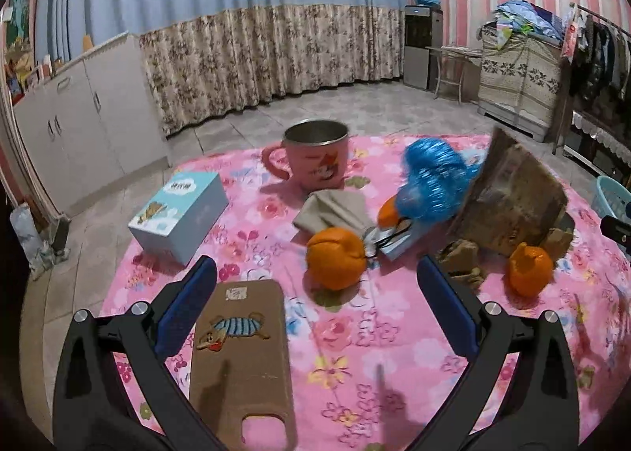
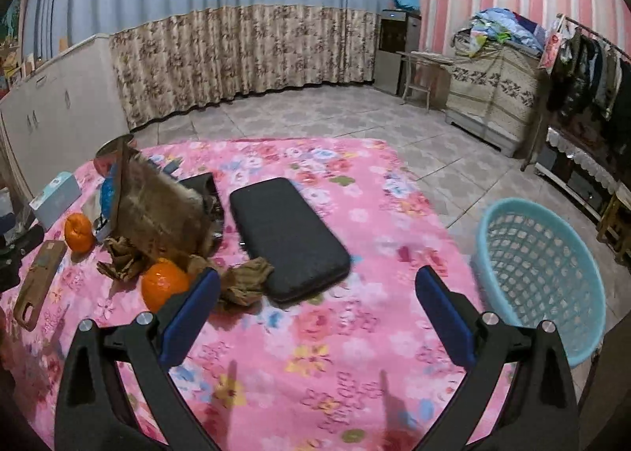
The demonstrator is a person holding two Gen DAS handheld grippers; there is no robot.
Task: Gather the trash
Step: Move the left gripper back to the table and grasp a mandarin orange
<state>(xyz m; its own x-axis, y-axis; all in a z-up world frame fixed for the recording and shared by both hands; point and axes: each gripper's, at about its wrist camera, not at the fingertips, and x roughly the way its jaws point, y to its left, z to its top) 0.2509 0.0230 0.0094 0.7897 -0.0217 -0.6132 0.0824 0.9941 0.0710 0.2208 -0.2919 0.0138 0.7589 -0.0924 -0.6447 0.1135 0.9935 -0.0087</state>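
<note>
Both tongs are spread wide and hold nothing: the left tongs (image 1: 315,281) hang over the lower middle of the left wrist view, the right tongs (image 2: 317,293) over the lower middle of the right wrist view.

The trash lies on the table with the pink flowered cloth (image 2: 315,352). In the right wrist view, a crumpled brown paper (image 2: 246,281) lies just left of centre, touching the near end of the black case (image 2: 288,238) and just beside the left finger of the right tongs. A second crumpled brown paper (image 2: 120,263) lies further left, near an orange (image 2: 163,287). Behind them a torn cardboard piece (image 2: 157,206) stands tilted. In the left wrist view, a blue plastic bag (image 1: 434,182) is bunched at the upper right of the cloth.

The paper balls look very light and soft; I think they will squash under the pads, so a pinch across the thick middle should hold them. The cardboard seems stiff but thin, better taken by an edge. The bag is probably slippery and loose, so it wants a deep bite into the bunched part.

The turquoise basket (image 2: 540,273) waits at the right, beside the table edge, and it appears to be empty.
</note>
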